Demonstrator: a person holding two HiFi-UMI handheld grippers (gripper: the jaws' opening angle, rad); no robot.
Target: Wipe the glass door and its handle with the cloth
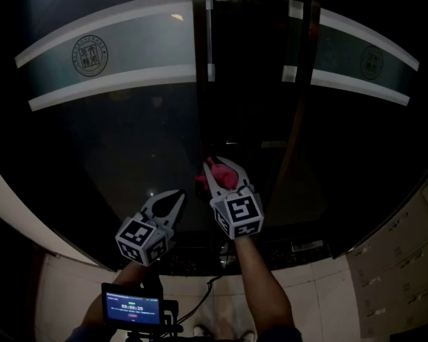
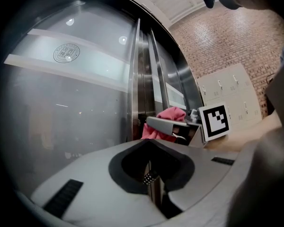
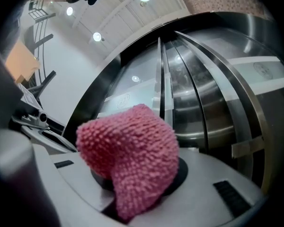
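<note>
Glass door point(image 1: 114, 155) seam beside pink cloth point(image 1: 218, 170)

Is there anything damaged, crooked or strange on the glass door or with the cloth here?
Nothing stands out. The glass door shows no crack or spill, though the head view is dark. The pink cloth is bunched in the right gripper; the left gripper is shut and empty.
</note>
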